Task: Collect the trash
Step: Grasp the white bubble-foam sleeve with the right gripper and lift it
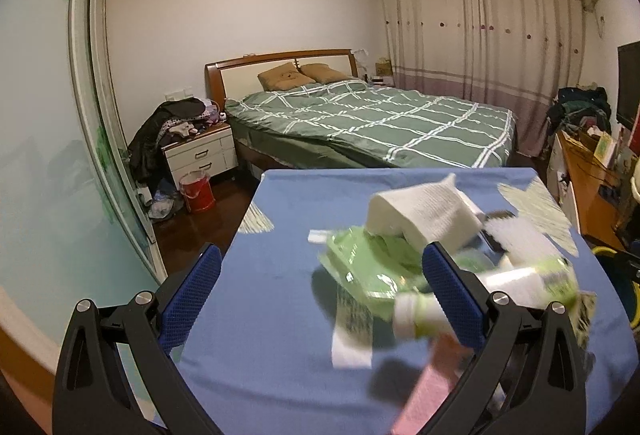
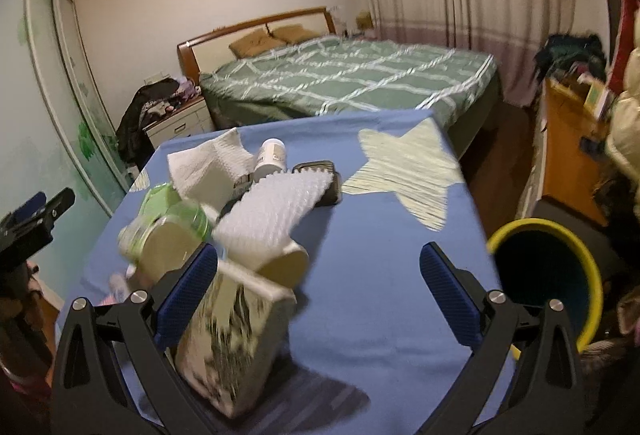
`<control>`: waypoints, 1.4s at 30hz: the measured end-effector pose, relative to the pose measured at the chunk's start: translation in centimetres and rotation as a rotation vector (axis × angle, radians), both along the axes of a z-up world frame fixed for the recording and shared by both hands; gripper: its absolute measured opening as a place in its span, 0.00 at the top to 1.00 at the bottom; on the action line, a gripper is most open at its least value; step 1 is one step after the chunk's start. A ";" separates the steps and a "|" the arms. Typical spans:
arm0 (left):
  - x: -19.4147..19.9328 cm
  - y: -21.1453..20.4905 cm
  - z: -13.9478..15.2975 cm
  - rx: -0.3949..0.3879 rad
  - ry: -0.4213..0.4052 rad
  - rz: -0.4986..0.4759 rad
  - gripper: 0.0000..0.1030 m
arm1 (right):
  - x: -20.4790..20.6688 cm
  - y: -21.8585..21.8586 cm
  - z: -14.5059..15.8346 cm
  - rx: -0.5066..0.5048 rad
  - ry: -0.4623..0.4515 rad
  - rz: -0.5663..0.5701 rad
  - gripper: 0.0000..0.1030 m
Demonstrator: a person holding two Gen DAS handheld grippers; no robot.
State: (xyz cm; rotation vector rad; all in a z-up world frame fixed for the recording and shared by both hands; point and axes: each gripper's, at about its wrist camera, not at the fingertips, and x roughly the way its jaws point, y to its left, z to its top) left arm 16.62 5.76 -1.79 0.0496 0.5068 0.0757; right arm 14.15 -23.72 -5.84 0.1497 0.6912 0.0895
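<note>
The fingers [image 2: 448,295] of the right gripper [image 2: 318,295] are spread wide with nothing held between them; those of the left gripper [image 1: 320,295] are spread just as wide and are likewise empty. The trash is heaped on the blue-covered bench [image 2: 380,275]. A printed carton [image 2: 232,339] lies just inside the right gripper's left-hand finger, and beyond it a paper cup [image 2: 280,263], a sheet of bubble wrap [image 2: 272,211], a tissue [image 2: 208,167] and a small white bottle [image 2: 272,155] are piled together. A yellow-rimmed bin [image 2: 548,275] stands beside the bench, off to the outside of the right-hand finger.

The carton is judged the likeliest first pick for the right gripper. A good grasp would be made by centring the fingers over it, so that both pads meet its flat sides squarely, and by closing gently, since thin card is probably crushed with ease. From the left wrist view, a green wrapper [image 1: 360,267] and a bottle [image 1: 472,299] lie near its right-hand finger; one piece should be taken at a time, as the heap is loose and could be scattered.
</note>
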 end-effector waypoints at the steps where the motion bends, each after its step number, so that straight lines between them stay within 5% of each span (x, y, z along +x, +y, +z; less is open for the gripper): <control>1: 0.7 0.2 -0.2 -0.001 -0.001 0.005 0.04 | 1.2 0.2 -0.1 0.003 0.010 0.000 0.06; 11: 6.3 1.9 -4.2 -0.040 0.028 0.058 0.04 | 10.9 2.7 -1.9 0.012 0.166 0.025 0.08; 18: 8.0 2.0 -6.6 -0.045 0.062 0.044 0.04 | 13.5 3.7 -3.4 0.013 0.262 0.026 0.09; 23: 8.5 2.9 -7.4 -0.074 0.071 0.065 0.04 | 14.1 3.9 -4.7 0.052 0.304 0.052 0.45; 26: 8.4 3.4 -7.6 -0.095 0.072 0.064 0.04 | 13.6 3.8 -4.6 0.059 0.285 0.048 0.65; 29: 8.3 3.4 -7.7 -0.092 0.062 0.054 0.04 | 12.9 3.5 -3.6 0.061 0.234 0.030 0.74; 36: 7.6 2.7 -7.5 -0.081 0.043 0.025 0.04 | 10.2 1.9 -0.7 0.053 0.117 0.003 0.75; 42: 7.2 2.4 -7.3 -0.087 0.038 0.009 0.04 | 6.5 -5.5 -0.4 0.041 0.052 -0.211 0.75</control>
